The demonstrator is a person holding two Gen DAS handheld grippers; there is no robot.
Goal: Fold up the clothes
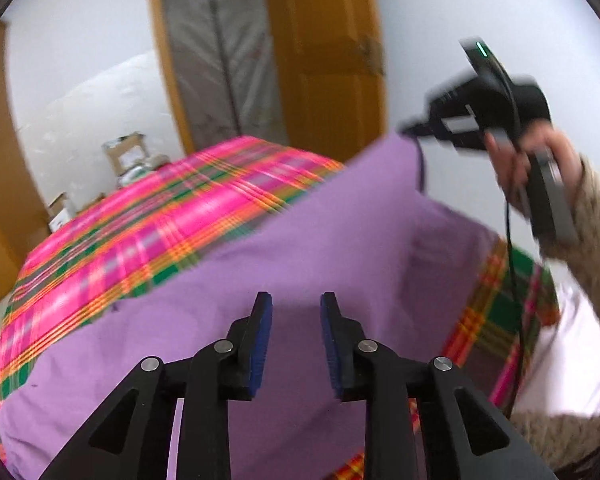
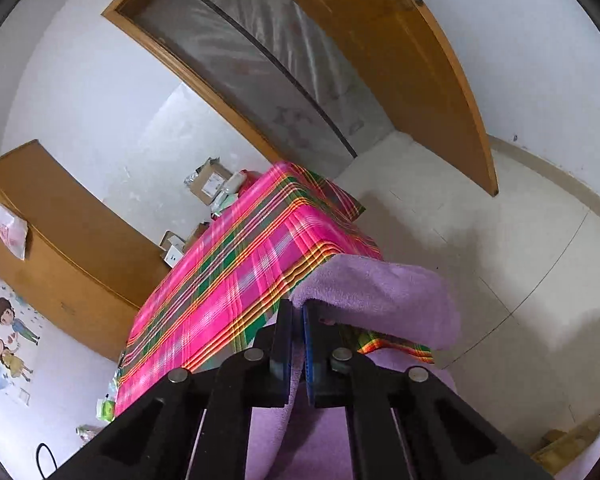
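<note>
A: Status on grippers?
B: left gripper (image 1: 296, 304) has jaws apart, nothing between them, hovering over the purple garment (image 1: 284, 264). right gripper (image 2: 298, 312) is clamped on a fold of that garment, cloth pinched between the pads and draped over the right finger.
A: Where's the garment?
B: Spread on the pink plaid tablecloth (image 1: 140, 224), near edge. One corner is lifted off it by the right gripper; person's hand (image 1: 532, 160) on its handle.
</note>
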